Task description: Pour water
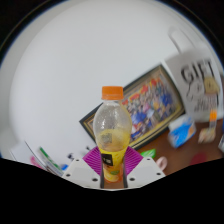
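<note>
Tool (pixel 114 176) clamped on the bottle (pixel 111 135): both fingers (pixel 82 174) press its lower body, one on each side, with a magenta pad (pixel 96 160) showing against the plastic at the near finger. Bottle upright between the fingers, maybe tilted a hair; hard to tell through this lens. Orange cap (pixel 112 92) on. Clear body, yellowish liquid in the lower part, upper part looks empty. Yellow label (pixel 113 158) around the lower body, right at finger height.

Whether the bottle base touches the table (pixel 185 158) can't be told; the fingers hide it.

Beyond the bottle: framed picture (pixel 152 103) with a busy multicolour print, leaning against the white wall (pixel 70 70). Next to it, further out, a white box (pixel 198 82) with large "GIFT" lettering on its face. Just below the frame, a small blue item (pixel 181 130) on the brown table; can't identify it. On the other side of the fingers, some small green and red bits (pixel 47 158) low down, too small to name.
</note>
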The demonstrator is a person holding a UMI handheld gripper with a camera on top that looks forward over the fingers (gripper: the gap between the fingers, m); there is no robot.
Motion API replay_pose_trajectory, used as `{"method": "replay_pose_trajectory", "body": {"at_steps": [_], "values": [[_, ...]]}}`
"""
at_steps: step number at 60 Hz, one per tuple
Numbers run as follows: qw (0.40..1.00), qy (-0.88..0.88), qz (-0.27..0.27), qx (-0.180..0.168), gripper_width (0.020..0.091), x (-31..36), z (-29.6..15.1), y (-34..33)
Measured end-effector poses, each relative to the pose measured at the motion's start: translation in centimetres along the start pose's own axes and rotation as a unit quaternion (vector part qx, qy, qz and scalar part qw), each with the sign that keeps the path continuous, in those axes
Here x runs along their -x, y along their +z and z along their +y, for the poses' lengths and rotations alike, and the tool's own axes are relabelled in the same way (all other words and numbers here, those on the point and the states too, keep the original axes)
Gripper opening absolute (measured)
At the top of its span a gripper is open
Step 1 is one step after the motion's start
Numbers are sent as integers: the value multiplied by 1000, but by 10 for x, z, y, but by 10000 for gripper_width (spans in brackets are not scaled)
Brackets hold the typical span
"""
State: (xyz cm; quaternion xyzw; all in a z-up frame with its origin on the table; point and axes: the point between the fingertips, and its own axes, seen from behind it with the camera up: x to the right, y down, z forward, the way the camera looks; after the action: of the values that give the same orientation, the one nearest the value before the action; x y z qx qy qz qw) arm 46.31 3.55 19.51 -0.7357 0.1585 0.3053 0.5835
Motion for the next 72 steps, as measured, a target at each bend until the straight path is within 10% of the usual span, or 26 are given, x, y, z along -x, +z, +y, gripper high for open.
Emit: {"method": "replay_pose_trajectory", "body": {"at_steps": [18,39,49,55,72], "values": [[950,-257,180,1,252,-199,-25,-34],[939,-269,211,27,268,-299,32,-43],[941,-257,218,42,477,-302,35,-47],[933,-244,246,98,872,-312,51,-55],[918,-246,273,148,858,-243,55,-140]]}}
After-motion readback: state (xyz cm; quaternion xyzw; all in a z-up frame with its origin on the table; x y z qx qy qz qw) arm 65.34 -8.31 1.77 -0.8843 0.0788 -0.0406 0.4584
